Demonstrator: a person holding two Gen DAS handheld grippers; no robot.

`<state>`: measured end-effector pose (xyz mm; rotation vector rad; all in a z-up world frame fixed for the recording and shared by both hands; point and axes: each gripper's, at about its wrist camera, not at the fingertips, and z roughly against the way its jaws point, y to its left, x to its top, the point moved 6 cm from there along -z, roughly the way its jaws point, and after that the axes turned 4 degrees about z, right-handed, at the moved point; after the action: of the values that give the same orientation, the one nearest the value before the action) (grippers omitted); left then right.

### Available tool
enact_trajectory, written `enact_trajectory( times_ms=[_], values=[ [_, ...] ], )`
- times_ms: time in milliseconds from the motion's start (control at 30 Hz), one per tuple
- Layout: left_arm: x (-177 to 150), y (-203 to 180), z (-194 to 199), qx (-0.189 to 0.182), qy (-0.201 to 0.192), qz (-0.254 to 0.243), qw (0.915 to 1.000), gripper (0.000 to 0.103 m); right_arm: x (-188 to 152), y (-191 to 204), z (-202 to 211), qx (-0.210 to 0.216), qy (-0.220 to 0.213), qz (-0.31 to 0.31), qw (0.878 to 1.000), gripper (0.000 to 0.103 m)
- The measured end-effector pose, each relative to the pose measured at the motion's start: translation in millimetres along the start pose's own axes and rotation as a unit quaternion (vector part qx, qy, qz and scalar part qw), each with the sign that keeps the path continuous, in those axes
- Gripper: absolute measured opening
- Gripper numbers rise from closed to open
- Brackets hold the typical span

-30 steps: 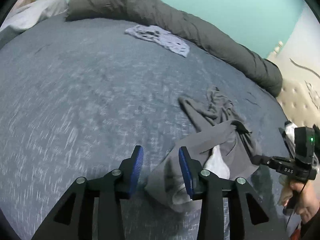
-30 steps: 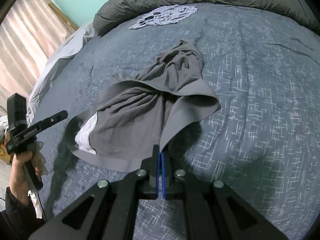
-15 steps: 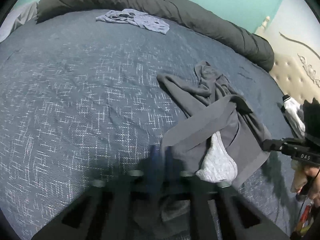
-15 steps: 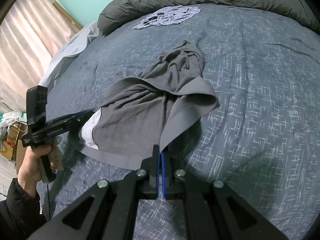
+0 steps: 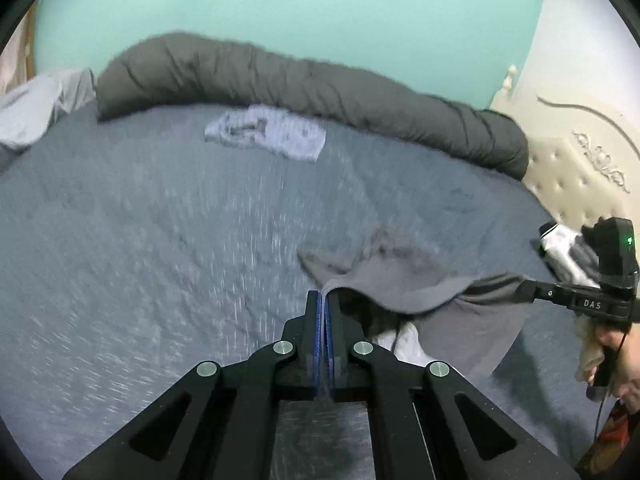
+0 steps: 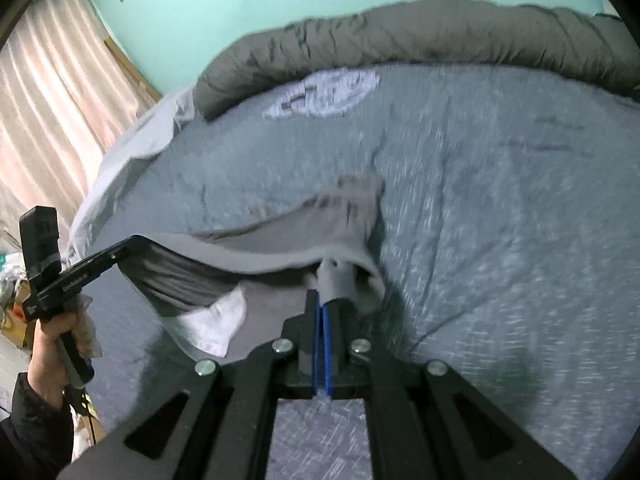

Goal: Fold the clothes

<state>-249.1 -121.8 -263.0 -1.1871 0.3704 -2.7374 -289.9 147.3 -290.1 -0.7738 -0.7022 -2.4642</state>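
A dark grey garment point(image 5: 404, 284) with a white inner pocket point(image 5: 404, 344) hangs stretched between both grippers above the blue-grey bed. My left gripper point(image 5: 323, 300) is shut on one corner of its waistband. My right gripper point(image 6: 322, 300) is shut on the other corner point(image 6: 336, 280). In the right wrist view the garment point(image 6: 280, 240) spans leftward to the left gripper point(image 6: 132, 242), with its far end trailing on the bed. In the left wrist view the right gripper point(image 5: 524, 290) holds the edge at the right. Both views are motion-blurred.
A light patterned garment point(image 5: 266, 132) lies flat at the far side of the bed point(image 5: 140, 240). A rolled dark grey duvet point(image 5: 304, 88) runs along the far edge. A cream tufted headboard point(image 5: 576, 176) stands at the right; curtains point(image 6: 52, 120) at the left.
My left gripper closed on the garment's waistband corner. Both grippers then lifted the garment off the bed, stretching it between them, and the views tilted up toward the wall.
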Motion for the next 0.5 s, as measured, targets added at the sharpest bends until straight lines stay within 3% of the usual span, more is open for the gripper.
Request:
enact_trajectory(
  times_ms=[233, 500],
  values=[
    [51, -47, 90, 0.011, -0.048, -0.040, 0.9980, 0.001, 31, 28, 87, -0.010, -0.043, 0.023, 0.999, 0.001],
    [77, -85, 181, 0.018, -0.082, -0.069, 0.9941, 0.002, 57, 49, 188, -0.013, -0.083, 0.033, 0.996, 0.001]
  ],
)
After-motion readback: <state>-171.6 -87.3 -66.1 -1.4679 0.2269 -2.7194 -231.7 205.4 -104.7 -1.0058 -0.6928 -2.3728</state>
